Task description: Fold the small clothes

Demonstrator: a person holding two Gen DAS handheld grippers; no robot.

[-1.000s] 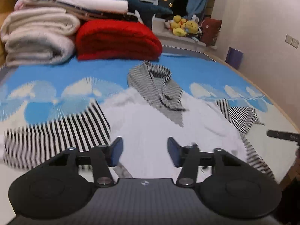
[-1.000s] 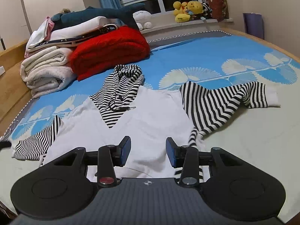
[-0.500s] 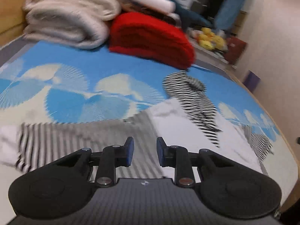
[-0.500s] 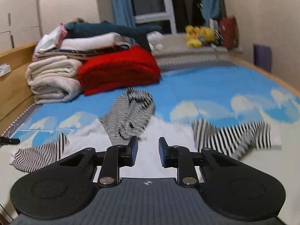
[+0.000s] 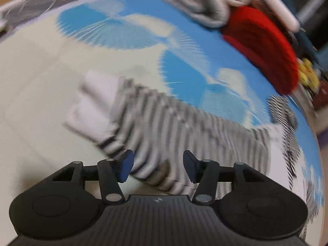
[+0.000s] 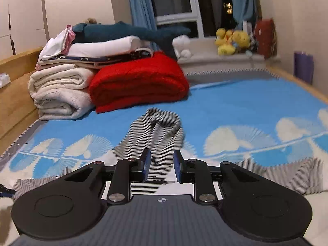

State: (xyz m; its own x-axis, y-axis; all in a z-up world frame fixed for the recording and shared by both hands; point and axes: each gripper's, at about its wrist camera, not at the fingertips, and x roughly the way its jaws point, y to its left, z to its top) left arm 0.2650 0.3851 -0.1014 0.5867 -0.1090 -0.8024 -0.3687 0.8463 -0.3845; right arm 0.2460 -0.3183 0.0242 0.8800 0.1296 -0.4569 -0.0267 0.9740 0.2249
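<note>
Since earlier, our left claw [image 5: 157, 169] swung over striped sleeve [image 5: 174, 131], jaws just reopened, spread to pinch cuff. Right claw [image 6: 161, 166] narrowed, empty, above hoodie [image 6: 157, 131] on bed [image 6: 246, 106].

No words, numbers or brand names can be read in either view. The only sign is a small pale emblem on the ribbed dark body of each gripper, just behind the fingers: on the left gripper [image 5: 158, 167] a blurred mark, on the right gripper [image 6: 161, 165] a small circle crossed by lines. Neither emblem carries letters.
</note>
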